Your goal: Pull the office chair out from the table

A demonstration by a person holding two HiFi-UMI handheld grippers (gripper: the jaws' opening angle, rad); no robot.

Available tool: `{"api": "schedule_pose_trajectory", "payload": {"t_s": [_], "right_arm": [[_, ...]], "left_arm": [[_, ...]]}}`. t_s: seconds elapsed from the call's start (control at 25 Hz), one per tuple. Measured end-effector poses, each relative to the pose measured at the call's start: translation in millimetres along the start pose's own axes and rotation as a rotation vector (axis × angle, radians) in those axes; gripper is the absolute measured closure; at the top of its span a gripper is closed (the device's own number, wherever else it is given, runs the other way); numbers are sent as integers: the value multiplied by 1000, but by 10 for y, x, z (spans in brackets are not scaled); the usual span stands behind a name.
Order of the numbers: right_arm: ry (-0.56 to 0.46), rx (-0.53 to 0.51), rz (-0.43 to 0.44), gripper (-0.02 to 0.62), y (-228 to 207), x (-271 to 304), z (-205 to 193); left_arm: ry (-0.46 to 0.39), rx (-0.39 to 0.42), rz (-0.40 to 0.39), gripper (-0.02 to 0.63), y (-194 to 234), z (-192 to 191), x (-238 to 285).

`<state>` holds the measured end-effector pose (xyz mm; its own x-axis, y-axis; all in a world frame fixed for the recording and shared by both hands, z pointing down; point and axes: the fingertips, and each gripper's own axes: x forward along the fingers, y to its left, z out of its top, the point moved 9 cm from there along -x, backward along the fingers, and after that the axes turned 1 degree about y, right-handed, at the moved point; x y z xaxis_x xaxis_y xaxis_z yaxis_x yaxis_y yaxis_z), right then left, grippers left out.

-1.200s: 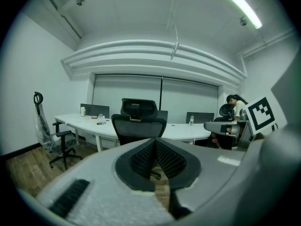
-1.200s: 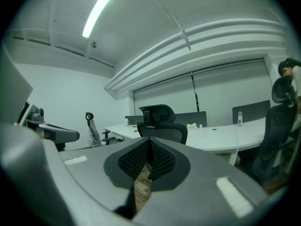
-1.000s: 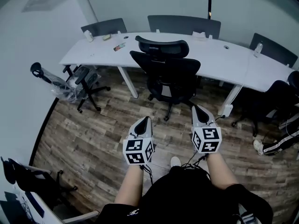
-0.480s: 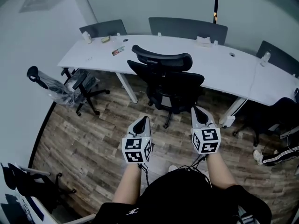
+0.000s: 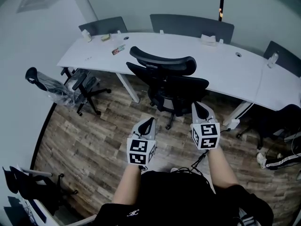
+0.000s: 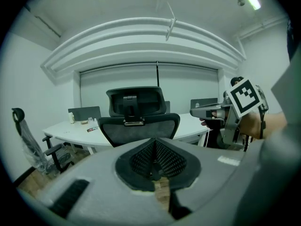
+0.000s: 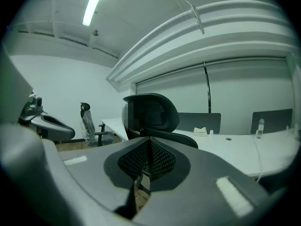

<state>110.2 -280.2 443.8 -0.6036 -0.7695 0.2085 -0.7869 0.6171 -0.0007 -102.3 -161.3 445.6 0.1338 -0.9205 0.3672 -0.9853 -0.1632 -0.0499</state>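
Head view, from my remote station: a long white table (image 5: 235, 67) curves across the far side of the room over a wood-plank floor (image 5: 89, 135), with grey partition panels (image 5: 190, 26) along its far edge. The black office chair (image 5: 171, 84) stands at the middle of the table's near side, its mesh back and headrest turned toward me and its seat tucked at the table's edge. It has not been pulled out. A second chair (image 5: 77, 86), wrapped in plastic, stands off to the left and plays no part.

Both tongs hang on the near side of the chair, apart from it. The left gripper (image 5: 149, 121) is clenched on nothing, and its own view shows the pads meeting with the chair's backrest (image 6: 138, 126) dead ahead. The right gripper (image 5: 197, 108) is likewise clamped tight and empty, and it looks at the headrest (image 7: 150, 112) from the right. A few small items (image 5: 118, 49) lie on the far left end of the table.

I judge this to be the reach, with no grasp made yet. Next I would need to part both pairs of jaws, carry them up to the rim of the backrest, bite on it left and right, and draw evenly toward me so the castors roll straight.
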Motion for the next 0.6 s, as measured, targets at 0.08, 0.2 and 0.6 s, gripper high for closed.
{"api": "schedule_pose_trajectory", "payload": {"t_s": [0.08, 0.2, 0.6], "right_arm": [[11, -34, -24, 584, 26, 84, -22], [27, -68, -49, 584, 46, 203, -48], [119, -142, -131, 539, 80, 739, 7]], "left_arm": [[12, 10, -14, 597, 57, -60, 81], [7, 40, -20, 597, 178, -67, 212], [-18, 171, -101, 598, 874, 130, 692]]}}
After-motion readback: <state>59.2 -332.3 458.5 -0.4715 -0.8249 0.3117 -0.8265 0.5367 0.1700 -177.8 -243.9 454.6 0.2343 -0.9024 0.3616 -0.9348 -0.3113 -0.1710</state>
